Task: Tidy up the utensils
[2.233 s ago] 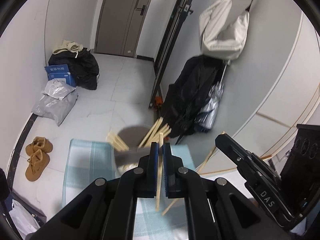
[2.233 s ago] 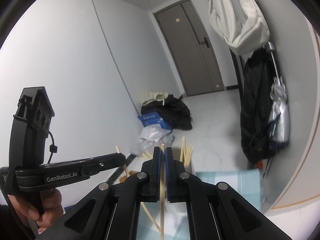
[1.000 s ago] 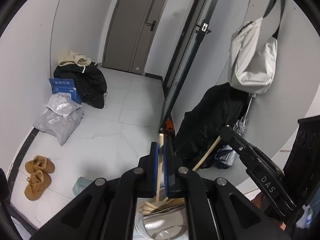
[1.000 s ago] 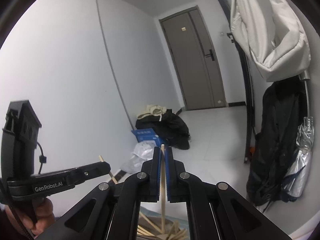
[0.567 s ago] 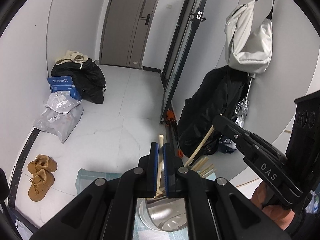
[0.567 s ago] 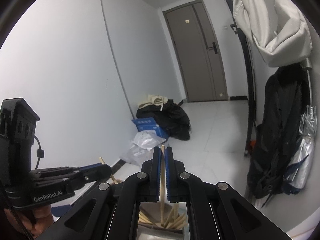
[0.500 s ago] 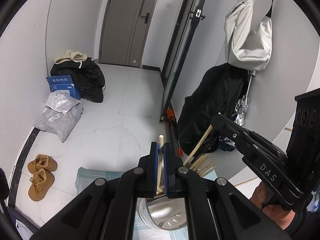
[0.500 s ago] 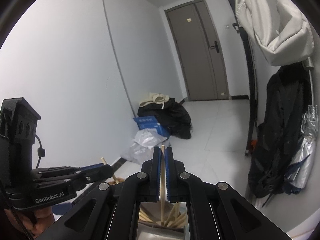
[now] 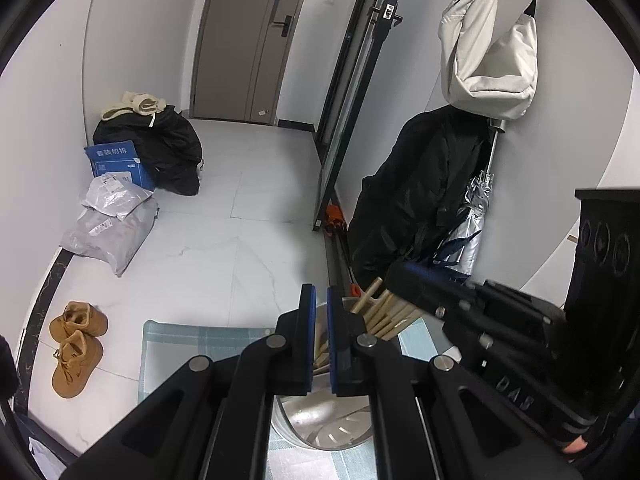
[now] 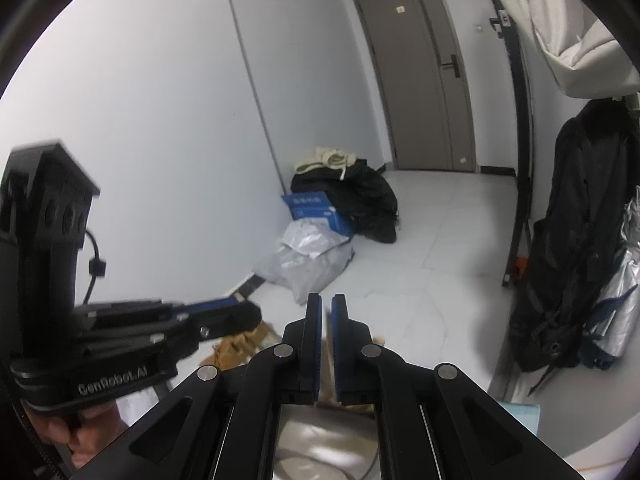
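Left wrist view: left claw (image 9: 319,300) hangs over a metal holder (image 9: 320,424), its blue pads parted by a narrow gap and gripping nothing. Wooden chopsticks (image 9: 380,314) stand bundled in the holder, leaning toward the right rim; a few stick ends show through the gap, lower down. The holder sits on a pale blue checked cloth (image 9: 180,340) covering the surface. The right claw (image 9: 404,276) reaches in from the right, its tip just above the chopstick tops; contact cannot be judged. Beyond: brown shoes (image 9: 74,344), grey parcel bags (image 9: 112,224), black coat (image 9: 416,196).

Right wrist view: right claw (image 10: 326,308) has its pads slightly apart, with no stick clamped. Below them lies the holder's shiny interior (image 10: 324,444), with chopsticks (image 10: 330,356) blurred behind the gap. The left claw (image 10: 236,316) comes in from the left, motion-blurred, so its opening is unreadable here. Grey door (image 10: 424,72) on the far wall.
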`<action>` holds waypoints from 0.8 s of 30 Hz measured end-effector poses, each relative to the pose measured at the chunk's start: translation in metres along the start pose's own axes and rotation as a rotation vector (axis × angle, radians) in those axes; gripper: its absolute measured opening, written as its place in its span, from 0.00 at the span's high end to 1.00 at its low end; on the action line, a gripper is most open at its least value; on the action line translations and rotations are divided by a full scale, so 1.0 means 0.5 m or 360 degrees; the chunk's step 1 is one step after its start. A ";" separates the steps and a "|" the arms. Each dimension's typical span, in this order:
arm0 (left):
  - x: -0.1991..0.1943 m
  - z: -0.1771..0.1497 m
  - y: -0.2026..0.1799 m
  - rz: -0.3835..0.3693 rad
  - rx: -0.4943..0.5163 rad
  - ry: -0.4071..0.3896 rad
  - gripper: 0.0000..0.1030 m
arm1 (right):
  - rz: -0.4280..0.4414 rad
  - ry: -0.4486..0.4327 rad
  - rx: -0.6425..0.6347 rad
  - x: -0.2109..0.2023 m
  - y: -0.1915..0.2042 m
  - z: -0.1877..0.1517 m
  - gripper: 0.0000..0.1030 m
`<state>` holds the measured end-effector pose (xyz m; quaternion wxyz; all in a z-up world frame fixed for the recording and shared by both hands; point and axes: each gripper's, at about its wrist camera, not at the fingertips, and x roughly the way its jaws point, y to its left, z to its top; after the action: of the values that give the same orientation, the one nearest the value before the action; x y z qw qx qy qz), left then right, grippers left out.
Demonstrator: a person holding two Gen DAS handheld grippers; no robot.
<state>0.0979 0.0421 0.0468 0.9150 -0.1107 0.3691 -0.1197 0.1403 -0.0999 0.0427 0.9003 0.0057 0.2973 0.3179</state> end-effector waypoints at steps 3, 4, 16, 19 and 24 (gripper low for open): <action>0.002 0.002 -0.002 -0.0006 -0.0013 0.0025 0.99 | -0.0013 0.0034 -0.0019 -0.001 0.005 -0.012 0.94; 0.001 0.001 -0.004 0.0011 -0.0009 0.0023 0.98 | -0.0018 0.0038 -0.0015 -0.003 0.006 -0.016 0.94; -0.029 -0.014 -0.004 0.0078 -0.0025 0.0025 0.97 | -0.0069 -0.0030 0.0105 -0.080 -0.001 -0.030 0.93; -0.048 -0.014 -0.011 0.0098 -0.0031 -0.0005 0.95 | -0.0091 -0.0068 0.0110 -0.104 0.002 -0.029 0.89; -0.082 -0.023 -0.022 0.0115 -0.0045 -0.0072 0.74 | -0.0098 -0.0131 0.0116 -0.144 0.012 -0.037 0.77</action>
<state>0.0598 0.0430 0.0688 0.9252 -0.1128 0.3538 -0.0787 0.0820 -0.1398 0.0672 0.9204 0.0423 0.2714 0.2784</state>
